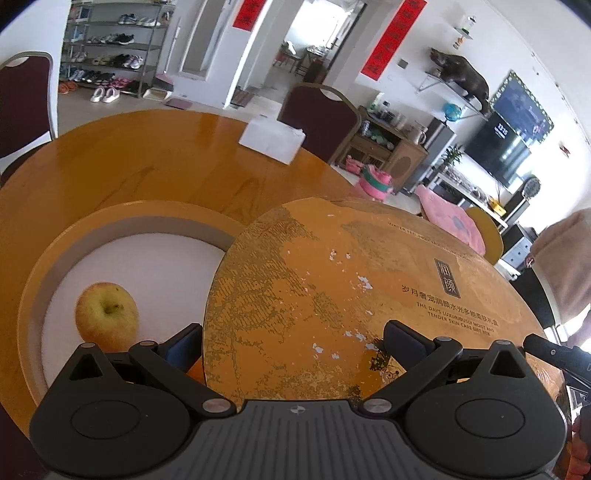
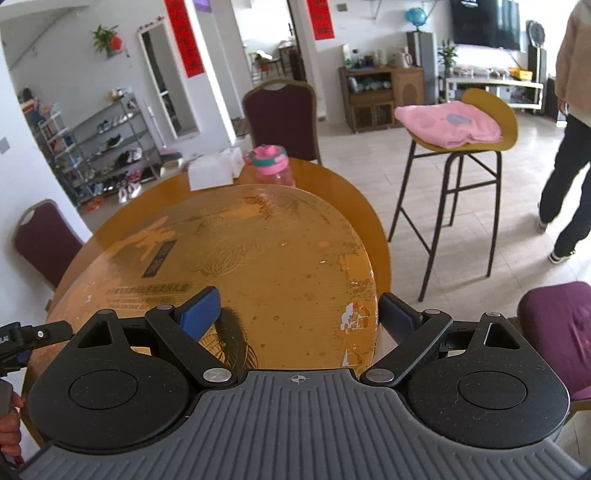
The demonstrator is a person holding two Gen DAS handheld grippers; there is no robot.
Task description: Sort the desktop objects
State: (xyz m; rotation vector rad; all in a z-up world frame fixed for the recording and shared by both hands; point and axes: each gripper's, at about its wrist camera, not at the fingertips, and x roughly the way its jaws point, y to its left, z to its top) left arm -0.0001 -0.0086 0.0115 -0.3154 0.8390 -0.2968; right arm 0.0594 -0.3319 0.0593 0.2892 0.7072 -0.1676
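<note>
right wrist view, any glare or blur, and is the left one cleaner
Right wrist view: window glare washes over the round lid, dulling its print; the walking person and purple cushion are smeared; a tong finger casts a dark shadow. Left wrist view: lid print is sharp, apple crisp, doorway blown out, edges bent by fisheye.

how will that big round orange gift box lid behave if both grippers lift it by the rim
The big round orange gift box lid looks flat, wide and thin, so probably stiff and light but awkward, apt to tilt if one side slips. Its glossy, chipped surface may be slippery. Its edge lies between the open fingers of the left gripper and right gripper.
</note>
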